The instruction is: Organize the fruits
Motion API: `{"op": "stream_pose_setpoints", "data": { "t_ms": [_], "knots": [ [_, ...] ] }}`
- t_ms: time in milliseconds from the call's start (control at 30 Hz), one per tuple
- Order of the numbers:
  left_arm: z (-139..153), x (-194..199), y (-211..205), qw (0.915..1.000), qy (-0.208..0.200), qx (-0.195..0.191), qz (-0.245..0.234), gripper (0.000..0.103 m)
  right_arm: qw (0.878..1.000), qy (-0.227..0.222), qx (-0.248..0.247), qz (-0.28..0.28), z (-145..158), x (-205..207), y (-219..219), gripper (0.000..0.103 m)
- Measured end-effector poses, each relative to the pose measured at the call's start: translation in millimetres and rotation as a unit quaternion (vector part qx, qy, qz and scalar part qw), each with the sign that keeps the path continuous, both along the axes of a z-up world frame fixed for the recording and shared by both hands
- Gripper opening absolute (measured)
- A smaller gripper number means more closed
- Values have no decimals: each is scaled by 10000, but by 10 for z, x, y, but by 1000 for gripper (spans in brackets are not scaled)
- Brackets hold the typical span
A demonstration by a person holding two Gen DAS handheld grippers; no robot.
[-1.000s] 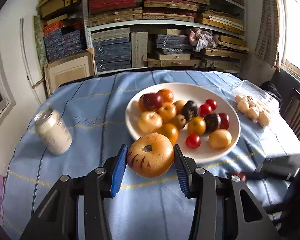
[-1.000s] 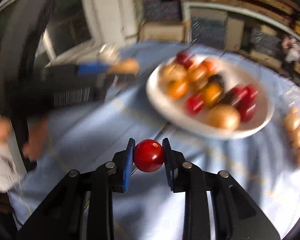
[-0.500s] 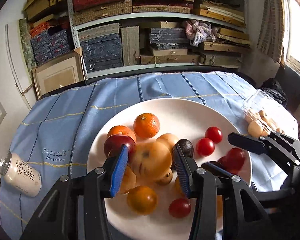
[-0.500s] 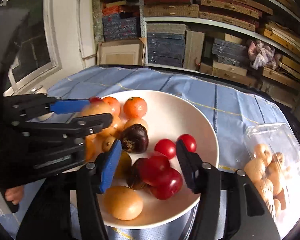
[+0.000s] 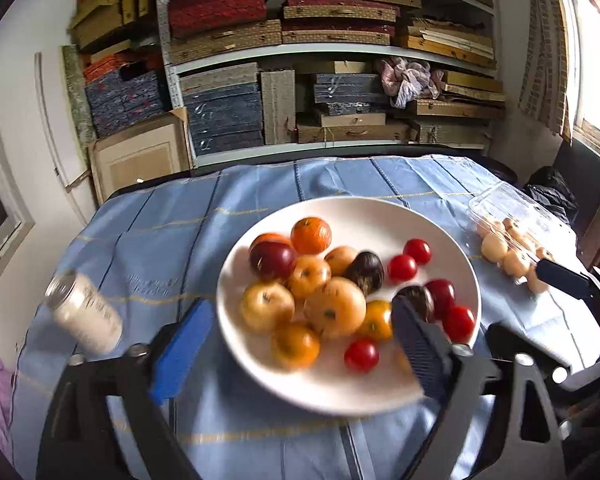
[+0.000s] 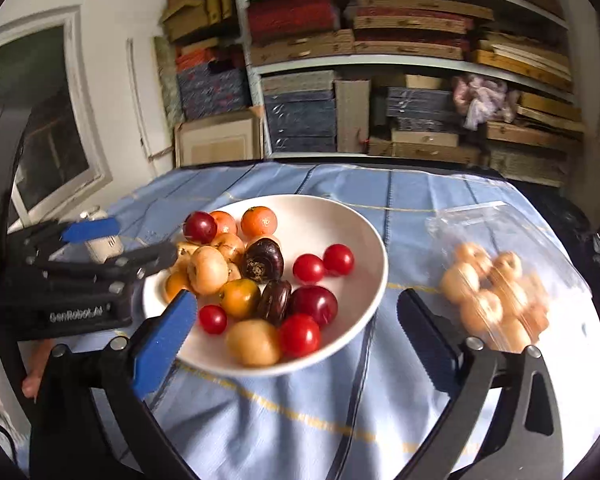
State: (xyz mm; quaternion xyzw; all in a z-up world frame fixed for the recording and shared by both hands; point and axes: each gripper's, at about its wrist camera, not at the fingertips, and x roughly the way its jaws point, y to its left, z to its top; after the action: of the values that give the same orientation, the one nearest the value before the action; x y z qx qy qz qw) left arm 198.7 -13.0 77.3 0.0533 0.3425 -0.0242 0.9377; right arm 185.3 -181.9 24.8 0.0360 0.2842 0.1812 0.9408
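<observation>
Left hand-held gripper (image 5: 298, 340): we see its jaws spread wide and empty, held over the near rim of the plate; the blue pad sits left of the plate, the dark pad over its right near part.
Right hand-held gripper (image 6: 300, 330): we see its jaws spread wide and empty, straddling the near right edge of the plate; nothing sits between the pads.
Plate (image 5: 384, 210): white, resting on the blue cloth of the counter (image 5: 172, 236), roughly central.
Fruits (image 5: 334, 306): we find them all piled on the plate; the large pale orange one lies in the middle of the heap, touching its neighbours.
Cherry tomatoes (image 6: 324, 264): we note several small red ones on the right half of the plate, some lying apart from the heap.
Open room, plate: the far right part of the plate shows bare white.
Can (image 5: 84, 312): tilted, left of the plate, apart from it.
Clear package (image 6: 496, 296): right of the plate, holding pale round items; we see bare cloth between the two.
Counter far edge: runs just below the shelves (image 5: 320, 48).
</observation>
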Motion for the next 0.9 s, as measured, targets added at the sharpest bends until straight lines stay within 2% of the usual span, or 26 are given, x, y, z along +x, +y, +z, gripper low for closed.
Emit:
{"op": "stream_pose_setpoints", "data": {
  "t_ms": [167,300,433,533,733,900],
  "knots": [
    [26,-454,76,9997,-56,-27,216,99,9999,32,47,-145,26,-363,18,98],
    [-1,-803,131,9993,-82,128,331,99,9996,-62,-139,-248,-11,-627,104,98],
    [-111,-1029,204,9992,65,52,403,99,9993,-37,-313,-224,-142,-859,183,98],
    [-160,-1157,222,9973,0,221,700,99,9991,-61,-389,-167,-187,-961,235,98],
    [-145,-1271,197,9986,-70,73,525,99,9986,-270,-417,-176,-160,-1046,236,98],
    [-185,-1263,181,9991,-12,-10,414,99,9987,-226,-387,-225,-186,-1009,189,98]
  ]
}}
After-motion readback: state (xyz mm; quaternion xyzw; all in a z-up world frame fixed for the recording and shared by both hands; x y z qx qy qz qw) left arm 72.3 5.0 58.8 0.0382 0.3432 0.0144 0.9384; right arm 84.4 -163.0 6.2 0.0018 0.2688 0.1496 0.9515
